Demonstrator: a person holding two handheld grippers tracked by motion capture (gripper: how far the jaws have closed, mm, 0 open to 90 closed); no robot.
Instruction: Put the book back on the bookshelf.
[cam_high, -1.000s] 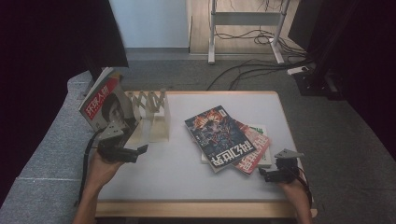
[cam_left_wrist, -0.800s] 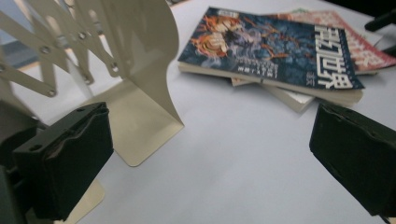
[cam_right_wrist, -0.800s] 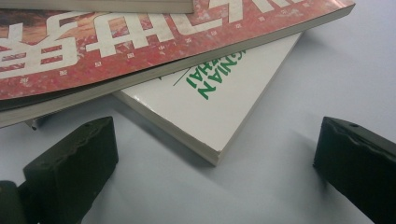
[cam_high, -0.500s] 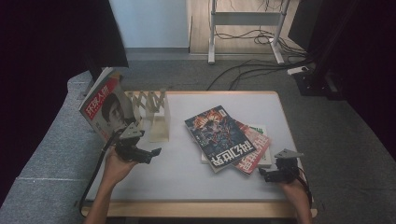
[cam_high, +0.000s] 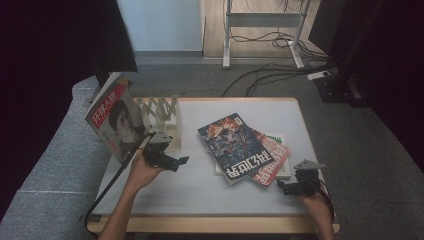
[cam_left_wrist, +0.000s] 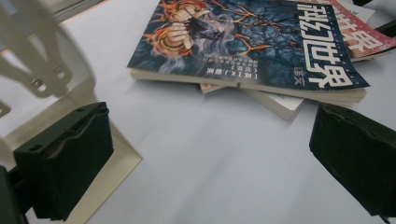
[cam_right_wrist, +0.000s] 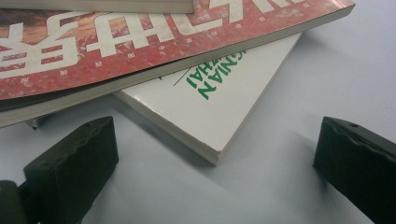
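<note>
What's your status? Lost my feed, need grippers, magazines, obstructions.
Left gripper open, empty, pointing at blue magazine atop stack. Right gripper open, empty, at white book corner. One magazine upright in rack. Nothing blocking.

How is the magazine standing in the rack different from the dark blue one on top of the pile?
The portrait magazine stands tilted against the folding rack at the table's left edge; the blue magazine lies flat on top of the pile. The portrait cover is red with a face; the blue one shows flames and a figure. Both are thin, with large white title characters.
</note>
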